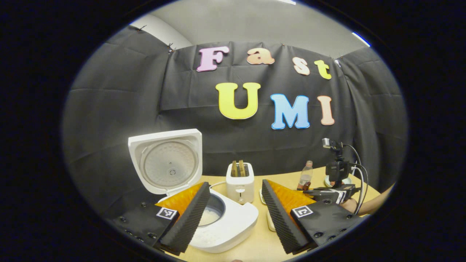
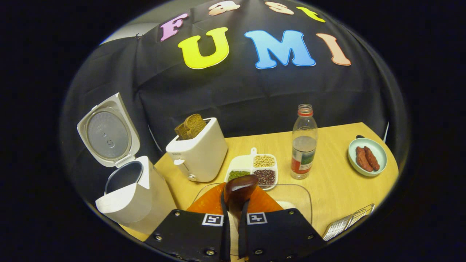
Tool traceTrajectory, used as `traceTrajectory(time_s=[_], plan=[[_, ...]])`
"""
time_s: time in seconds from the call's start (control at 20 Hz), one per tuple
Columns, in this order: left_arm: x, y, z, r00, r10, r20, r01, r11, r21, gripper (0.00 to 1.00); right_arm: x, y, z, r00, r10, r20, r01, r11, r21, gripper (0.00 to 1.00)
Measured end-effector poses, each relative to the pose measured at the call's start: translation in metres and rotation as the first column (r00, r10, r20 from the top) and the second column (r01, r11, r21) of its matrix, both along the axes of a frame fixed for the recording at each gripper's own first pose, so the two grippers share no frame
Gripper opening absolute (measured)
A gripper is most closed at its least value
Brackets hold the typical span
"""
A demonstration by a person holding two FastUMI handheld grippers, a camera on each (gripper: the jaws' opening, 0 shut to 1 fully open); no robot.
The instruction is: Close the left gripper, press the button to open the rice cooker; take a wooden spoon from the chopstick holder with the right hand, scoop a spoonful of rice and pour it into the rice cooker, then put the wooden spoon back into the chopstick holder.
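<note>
The white rice cooker (image 1: 233, 222) stands open with its lid (image 1: 167, 160) upright; a little white rice lies in the inner pot (image 1: 211, 214). My left gripper (image 1: 235, 187) is open just above the cooker's right side, holding nothing. My right gripper (image 2: 235, 209) is shut on a dark wooden spoon (image 2: 240, 189), whose bowl sticks out past the fingers. The spoon hangs over a clear glass dish (image 2: 296, 198) with something white in it. The open rice cooker (image 2: 134, 193) is to the spoon's left. Whether the spoon carries rice I cannot tell.
A white toaster (image 2: 200, 153) with bread stands behind, beside a divided dish of beans (image 2: 260, 167), a plastic bottle (image 2: 304, 145) and a plate of sausages (image 2: 367, 158). A metal mesh holder (image 2: 346, 222) sits at the near right. The right gripper and a hand (image 1: 342, 196) are right of the toaster (image 1: 240, 182).
</note>
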State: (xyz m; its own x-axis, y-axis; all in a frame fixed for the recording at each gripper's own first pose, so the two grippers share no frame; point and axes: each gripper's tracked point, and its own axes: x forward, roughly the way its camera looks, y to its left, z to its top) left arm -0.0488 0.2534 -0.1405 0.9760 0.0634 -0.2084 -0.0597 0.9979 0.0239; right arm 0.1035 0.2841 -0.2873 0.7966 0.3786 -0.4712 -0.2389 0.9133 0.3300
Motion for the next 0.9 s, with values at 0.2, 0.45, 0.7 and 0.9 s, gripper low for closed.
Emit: traceTrajectory(time_s=[0.2, 0.45, 0.7, 0.9], plan=[[-0.006, 0.006, -0.003, 1.000, 0.016, -0.010, -0.017, 1.000, -0.011, 0.99, -0.005, 0.015, 0.000, 0.998, 0.006, -0.064, 0.002, 0.992, 0.123, 0.09], [-0.011, 0.010, 0.005, 1.000, 0.026, 0.005, -0.026, 1.000, -0.009, 0.96, 0.005, -0.024, 0.008, 0.982, -0.087, -0.167, 0.140, 0.932, 0.334, 0.09], [-0.009, 0.008, 0.010, 1.000, 0.022, 0.018, -0.022, 1.000, 0.000, 0.96, 0.012, -0.077, 0.044, 0.954, -0.193, -0.231, 0.291, 0.784, 0.548, 0.09], [-0.009, -0.005, 0.015, 0.999, -0.002, 0.032, 0.001, 1.000, 0.007, 0.99, 0.008, -0.111, 0.081, 0.940, -0.233, -0.249, 0.341, 0.658, 0.671, 0.09]])
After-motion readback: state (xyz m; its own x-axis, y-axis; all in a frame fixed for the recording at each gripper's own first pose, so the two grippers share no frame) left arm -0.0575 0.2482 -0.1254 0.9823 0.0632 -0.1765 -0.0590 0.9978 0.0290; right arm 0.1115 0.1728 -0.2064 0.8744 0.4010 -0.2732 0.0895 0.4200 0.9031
